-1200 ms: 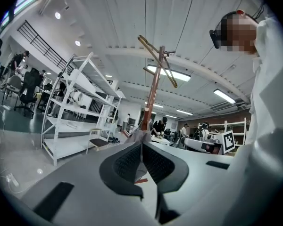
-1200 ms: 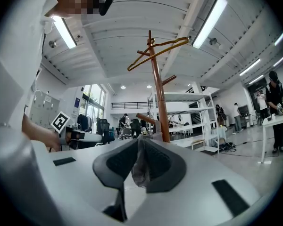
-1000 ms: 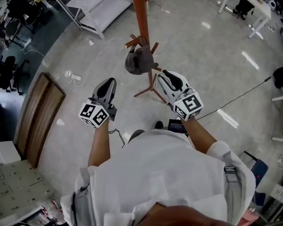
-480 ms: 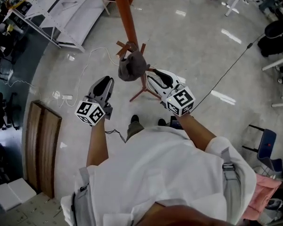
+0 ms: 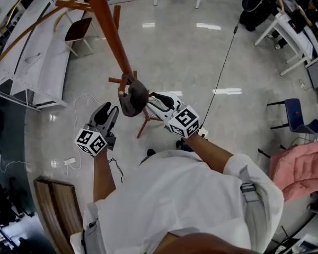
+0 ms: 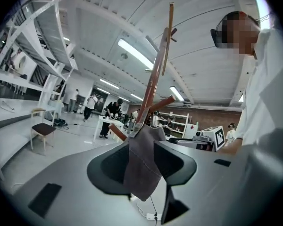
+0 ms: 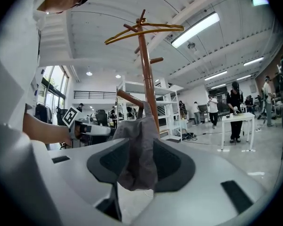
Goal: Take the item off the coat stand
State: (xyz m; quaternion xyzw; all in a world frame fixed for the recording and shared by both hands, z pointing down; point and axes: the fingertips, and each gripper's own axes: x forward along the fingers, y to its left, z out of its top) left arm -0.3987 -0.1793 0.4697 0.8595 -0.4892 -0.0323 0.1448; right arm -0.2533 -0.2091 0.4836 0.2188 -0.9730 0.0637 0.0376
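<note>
A grey cloth item (image 5: 131, 97) hangs from a low peg of the orange-brown coat stand (image 5: 108, 30). My left gripper (image 5: 111, 111) is just to its left, a little apart from it. My right gripper (image 5: 151, 99) reaches in from the right, its tips at the cloth. In the left gripper view the item (image 6: 142, 168) hangs in the gap of that gripper (image 6: 141, 144), whose jaws are opening, pads clear of it. In the right gripper view the item (image 7: 137, 164) sags between the jaws of that gripper (image 7: 140, 142), also opening, below the stand (image 7: 146, 69).
White racks (image 5: 37, 52) stand at the left and a wooden board (image 5: 58, 216) lies lower left. A black cable (image 5: 222, 57) and a power strip (image 5: 69, 162) are on the glossy floor. A blue chair (image 5: 297, 112) and a pink cushion (image 5: 299, 165) are at the right.
Both grippers have come closer to the hanging item, one on each side, and their jaws have spread wider. The person has turned, so the stand now leans toward the upper left.
</note>
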